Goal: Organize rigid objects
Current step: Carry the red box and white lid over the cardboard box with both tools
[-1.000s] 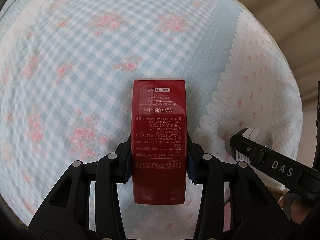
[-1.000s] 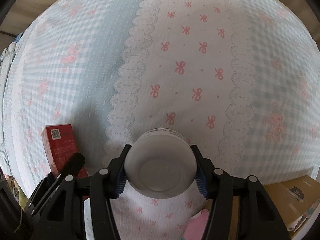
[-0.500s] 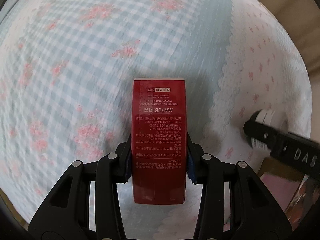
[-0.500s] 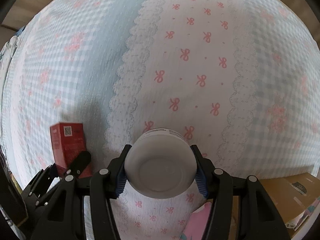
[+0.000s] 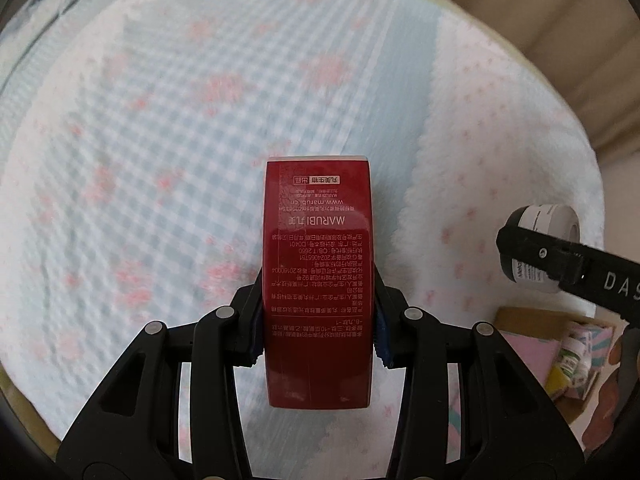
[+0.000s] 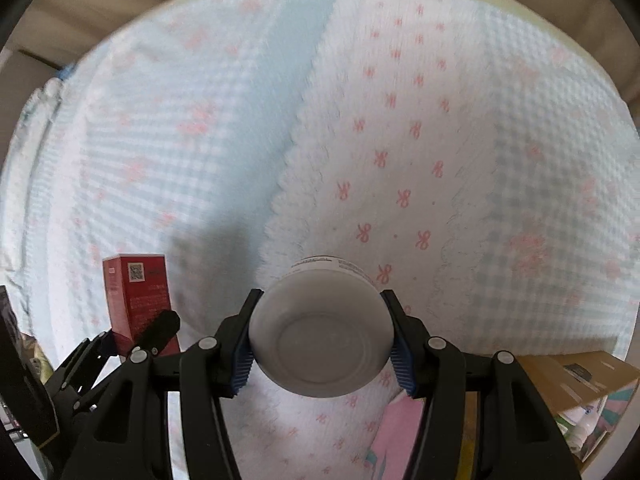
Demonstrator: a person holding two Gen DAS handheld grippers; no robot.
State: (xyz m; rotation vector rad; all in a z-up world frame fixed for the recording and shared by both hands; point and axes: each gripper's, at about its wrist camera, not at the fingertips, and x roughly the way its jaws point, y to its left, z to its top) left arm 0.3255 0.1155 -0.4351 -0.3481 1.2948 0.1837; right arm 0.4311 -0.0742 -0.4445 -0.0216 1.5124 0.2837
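The left gripper (image 5: 318, 334) clamps a red box (image 5: 318, 276) and the right gripper (image 6: 322, 346) clamps a white jar (image 6: 322, 340), both above the bedspread (image 6: 420, 140).

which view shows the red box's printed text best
The left wrist view: the red box fills the centre, clamped in the left tongs, its MARUBI print readable though upside down. The right wrist view shows it small at the left edge, QR code visible, text too small.
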